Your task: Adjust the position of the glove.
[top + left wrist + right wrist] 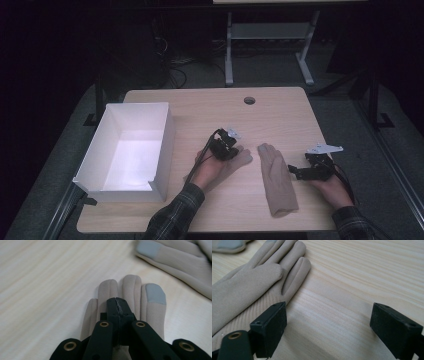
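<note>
Table (280, 105): light wood, two beige gloves lying flat on it.
White box (127, 150): open, standing left of both gloves.
Left gripper (117, 305): jaws pressed together over the left glove (130, 293), apparently pinching its fabric.
Right gripper (328, 327): jaws spread wide, holding nothing, just beside the right glove (249, 285).

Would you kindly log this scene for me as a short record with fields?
Surface: light wooden table
Container: open white cardboard box, at the table's left
Items: two beige fabric gloves with grey fingertip patches
Left gripper: jaws closed over the left glove
Right gripper: jaws wide apart, beside the right glove
</note>
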A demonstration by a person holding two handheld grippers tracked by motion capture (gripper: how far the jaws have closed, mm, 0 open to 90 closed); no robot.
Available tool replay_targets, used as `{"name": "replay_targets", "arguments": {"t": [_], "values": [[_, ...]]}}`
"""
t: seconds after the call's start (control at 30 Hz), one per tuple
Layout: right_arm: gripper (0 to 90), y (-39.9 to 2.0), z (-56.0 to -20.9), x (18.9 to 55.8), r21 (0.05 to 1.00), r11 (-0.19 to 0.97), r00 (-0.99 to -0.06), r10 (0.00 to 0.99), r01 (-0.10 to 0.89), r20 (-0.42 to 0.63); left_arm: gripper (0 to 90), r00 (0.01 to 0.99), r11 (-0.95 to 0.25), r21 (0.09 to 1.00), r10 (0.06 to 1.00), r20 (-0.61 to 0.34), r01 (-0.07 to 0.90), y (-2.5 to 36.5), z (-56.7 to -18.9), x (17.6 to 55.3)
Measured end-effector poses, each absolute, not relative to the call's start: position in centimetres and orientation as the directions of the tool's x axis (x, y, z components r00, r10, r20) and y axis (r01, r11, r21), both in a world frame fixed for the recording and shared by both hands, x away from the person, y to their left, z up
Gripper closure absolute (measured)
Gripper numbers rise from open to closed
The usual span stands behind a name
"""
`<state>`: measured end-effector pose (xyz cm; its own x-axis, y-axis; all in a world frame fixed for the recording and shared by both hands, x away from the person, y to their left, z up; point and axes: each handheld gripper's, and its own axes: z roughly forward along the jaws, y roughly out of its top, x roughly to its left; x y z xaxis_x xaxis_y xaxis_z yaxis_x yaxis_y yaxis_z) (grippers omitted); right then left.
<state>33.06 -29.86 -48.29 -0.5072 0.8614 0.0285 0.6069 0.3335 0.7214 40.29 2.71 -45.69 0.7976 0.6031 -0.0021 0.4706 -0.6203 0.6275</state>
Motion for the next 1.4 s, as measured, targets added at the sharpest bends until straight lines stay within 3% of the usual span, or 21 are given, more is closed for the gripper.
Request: {"name": "replay_targets", "arguments": {"t": [0.27,0.53,0.77,1.1,1.33,1.4], "values": [[13.6,-29.9,-48.3,33.1,0.722,0.335,-0.509,0.860,0.605,0.028,89.7,0.732,-0.521,0.677,0.680,-0.039,0.520,4.1,-45.8,42.2],[13.6,-29.9,-48.3,33.1,0.722,0.337,-0.512,0.859,0.604,0.027,89.6,0.734,-0.485,0.733,0.679,-0.028,0.477,6.7,-43.4,39.8],[13.6,-29.8,-48.3,33.1,0.722,0.336,-0.511,0.859,0.605,0.028,87.5,0.693,-0.465,0.723,0.721,-0.026,0.511,10.0,-43.4,38.1],[13.6,-29.8,-48.3,33.1,0.722,0.337,-0.512,0.859,0.604,0.028,69.4,0.668,-0.452,0.679,0.741,-0.075,0.578,11.4,-45.8,37.7],[13.6,-29.9,-48.3,33.1,0.723,0.337,-0.513,0.858,0.604,0.027,65.9,0.654,-0.448,0.675,0.753,-0.070,0.587,11.4,-46.5,37.6],[13.6,-29.8,-48.3,33.1,0.721,0.336,-0.512,0.859,0.605,0.030,57.4,0.640,-0.454,0.671,0.767,-0.041,0.586,11.5,-46.5,37.7]]}}
